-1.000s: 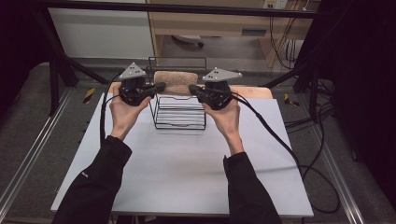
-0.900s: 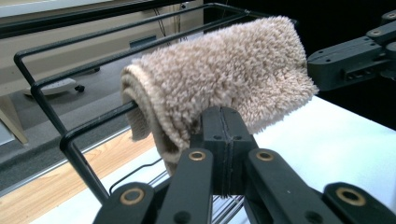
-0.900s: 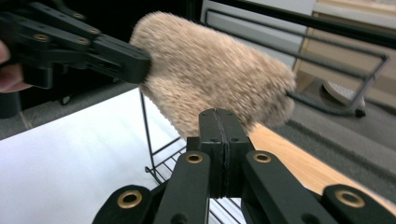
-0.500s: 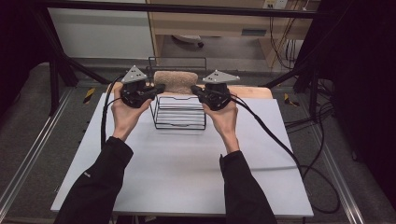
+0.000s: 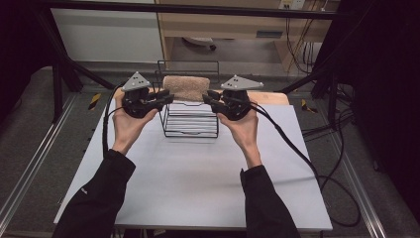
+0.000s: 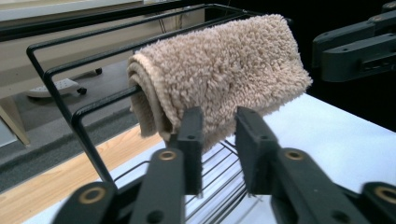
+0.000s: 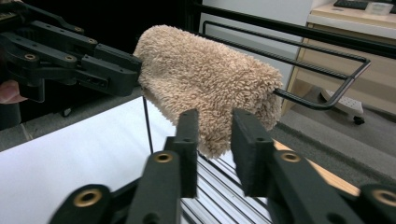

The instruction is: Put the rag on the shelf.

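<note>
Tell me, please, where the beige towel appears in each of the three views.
High view: beige towel at top centre, draped on the black wire rack.
Left gripper view: towel centre, above the jaws.
Right gripper view: towel centre.
Shared landmark: the rack's rail beneath it.

A white tabletop (image 5: 198,188) with a wooden strip (image 5: 277,97) along its far edge stood on a grey carpeted floor (image 5: 29,124). Behind it ran a pale wooden desk (image 5: 237,25) and a white panel (image 5: 109,34). Black frame bars (image 5: 198,8) crossed overhead; the right side lay in darkness.
</note>
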The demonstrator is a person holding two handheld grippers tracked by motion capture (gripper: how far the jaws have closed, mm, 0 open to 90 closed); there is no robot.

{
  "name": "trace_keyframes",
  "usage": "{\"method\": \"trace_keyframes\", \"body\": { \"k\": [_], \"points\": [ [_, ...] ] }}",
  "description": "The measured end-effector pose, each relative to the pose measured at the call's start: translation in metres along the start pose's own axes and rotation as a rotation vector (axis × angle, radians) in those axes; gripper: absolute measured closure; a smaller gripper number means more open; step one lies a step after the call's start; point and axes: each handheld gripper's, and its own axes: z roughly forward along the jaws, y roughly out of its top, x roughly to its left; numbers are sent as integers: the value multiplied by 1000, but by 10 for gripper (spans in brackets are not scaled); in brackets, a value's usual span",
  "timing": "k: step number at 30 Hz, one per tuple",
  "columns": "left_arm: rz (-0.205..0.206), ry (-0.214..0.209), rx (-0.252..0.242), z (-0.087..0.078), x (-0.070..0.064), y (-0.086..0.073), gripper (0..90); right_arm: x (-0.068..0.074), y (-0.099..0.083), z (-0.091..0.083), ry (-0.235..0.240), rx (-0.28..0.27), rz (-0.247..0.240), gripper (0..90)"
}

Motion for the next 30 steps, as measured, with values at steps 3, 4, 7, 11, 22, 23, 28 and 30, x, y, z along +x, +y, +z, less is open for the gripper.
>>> {"method": "trace_keyframes", "body": {
  "k": [3,4,7,11,22,23,28,30],
  "points": [
    [-6,1,2,-4,-1,-3,634,1,-1,-6,5,-6,8,650],
    [-6,1,5,-6,-2,-4,612,0,-2,-8,4,-7,11,626],
    [-12,1,14,-10,-3,-10,546,-1,-5,-13,7,5,22,528],
    [-19,-5,36,-14,-5,-23,487,-1,-10,-19,-1,18,23,460],
    [-22,-14,58,-26,-8,-59,322,-9,-34,-36,3,58,52,208],
    [-19,-10,59,-27,-8,-63,302,-10,-37,-37,4,65,56,186],
    [-13,-6,74,-33,-10,-80,228,-13,-54,-45,-4,79,79,114],
    [-18,-6,79,-35,-10,-89,203,-14,-61,-46,-3,88,83,91]
  ]
}}
